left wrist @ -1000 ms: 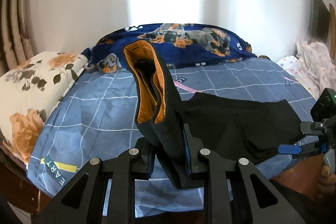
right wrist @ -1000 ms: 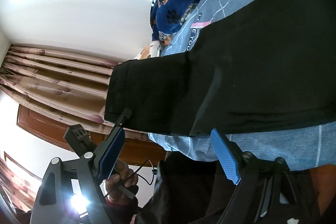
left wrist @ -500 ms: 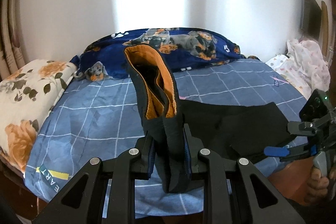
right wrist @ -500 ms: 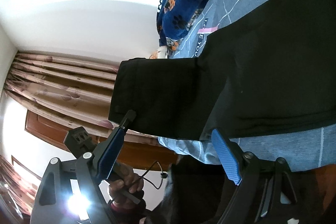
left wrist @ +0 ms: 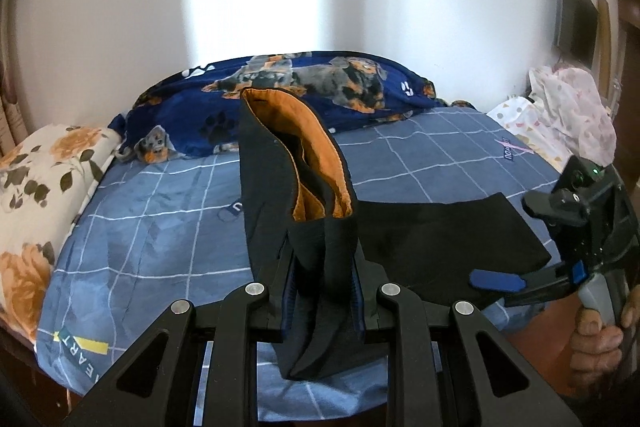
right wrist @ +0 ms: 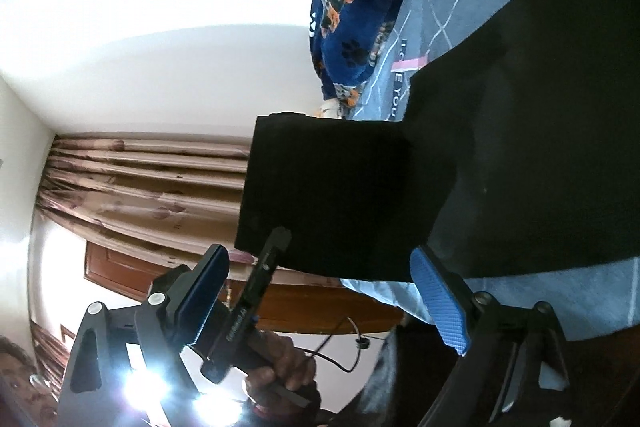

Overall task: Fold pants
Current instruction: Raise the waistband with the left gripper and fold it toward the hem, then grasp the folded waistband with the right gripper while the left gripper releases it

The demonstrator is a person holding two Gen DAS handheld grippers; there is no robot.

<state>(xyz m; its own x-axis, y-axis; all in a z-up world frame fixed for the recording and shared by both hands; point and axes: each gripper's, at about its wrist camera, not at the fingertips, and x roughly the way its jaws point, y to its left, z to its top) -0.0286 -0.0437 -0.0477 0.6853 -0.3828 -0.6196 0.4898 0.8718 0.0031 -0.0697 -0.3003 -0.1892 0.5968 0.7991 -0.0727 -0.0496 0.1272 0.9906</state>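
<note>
Pants (left wrist: 320,227) clamped in left claw (left wrist: 323,291), waistband end standing up ahead of its fingers, rest running right along bed (left wrist: 160,227). Right claw (right wrist: 320,295) released, fingers spread wide, pants' edge just ahead.

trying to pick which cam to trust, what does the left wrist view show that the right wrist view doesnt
Only the left wrist view shows the orange lining of the lifted pant leg, the left tongs shut on it, the floral pillow and the pink clothes pile. Only the right wrist view shows the curtain and both open fingers of the right tongs. Both show the black pants on the blue checked sheet, and the dog-print blanket.
</note>
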